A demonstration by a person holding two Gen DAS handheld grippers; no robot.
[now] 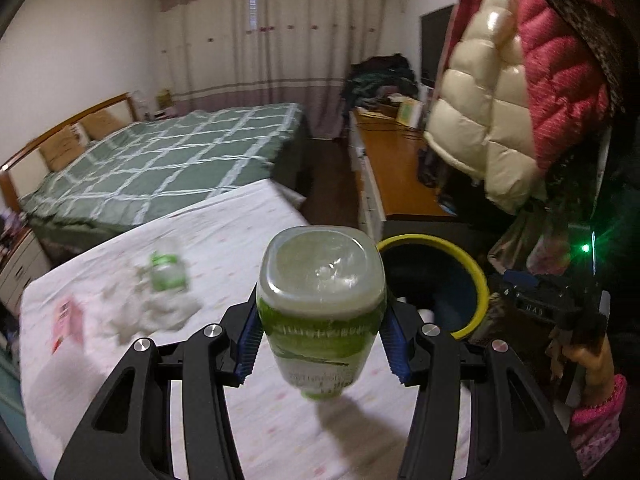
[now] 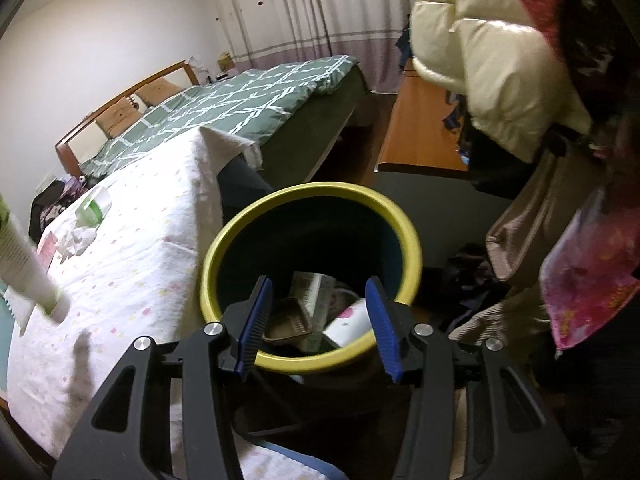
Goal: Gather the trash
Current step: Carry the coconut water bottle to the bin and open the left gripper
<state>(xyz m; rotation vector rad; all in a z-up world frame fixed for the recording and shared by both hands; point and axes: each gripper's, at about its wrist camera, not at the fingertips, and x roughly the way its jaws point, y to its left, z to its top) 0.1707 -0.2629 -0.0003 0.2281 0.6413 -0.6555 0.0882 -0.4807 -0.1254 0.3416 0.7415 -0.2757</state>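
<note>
On the left of the cloth-covered worktop point(image 1: 224, 248) lie a pink packet point(image 1: 68, 320), crumpled tissue point(image 1: 160, 312) and a small green-labelled bottle point(image 1: 168, 272). The left gripper point(image 1: 320, 344) clamps a green-labelled plastic bottle point(image 1: 322, 308) above the near edge. Right, the right gripper point(image 2: 318, 326) hovers with jaws wide and empty over the yellow-rimmed trash bin point(image 2: 308, 196).

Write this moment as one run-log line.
left tool: shut on bottle | right tool: open over bin | cloth: trash left

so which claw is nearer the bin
Right. The right claw hangs open directly over the bin, trash visible between its fingers. The left claw holds the bottle above the table, with the bin beyond it to its right.
</note>
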